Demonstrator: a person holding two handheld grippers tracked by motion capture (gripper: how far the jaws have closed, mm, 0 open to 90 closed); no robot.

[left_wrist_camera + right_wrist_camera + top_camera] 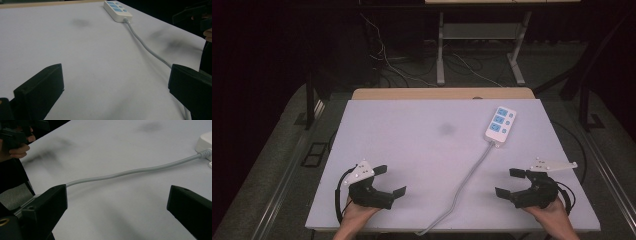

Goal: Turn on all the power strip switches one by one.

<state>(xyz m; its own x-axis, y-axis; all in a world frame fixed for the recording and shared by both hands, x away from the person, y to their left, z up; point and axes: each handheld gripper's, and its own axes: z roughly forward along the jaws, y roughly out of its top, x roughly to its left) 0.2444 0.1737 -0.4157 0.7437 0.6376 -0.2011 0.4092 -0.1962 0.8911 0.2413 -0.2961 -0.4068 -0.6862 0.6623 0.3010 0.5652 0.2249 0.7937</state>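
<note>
Power strip (500, 125) far beyond right tongs (511, 183), cord (472, 172) running back between both; left tongs (391, 181) farther; both agape, empty.

High view: overhead, facing forward-down over whole white rectangular table (412, 150). Gripper views: low, close to tabletop; both share white three-socket power strip (117, 9) with grey cable (130, 172).

Count: 1 power strip (500, 126) far right on table (412, 150), 3 blue sockets + 3 btns on it, 1 cord (464, 182) off its near end. 2 grippers, 1 each side of cord.
</note>
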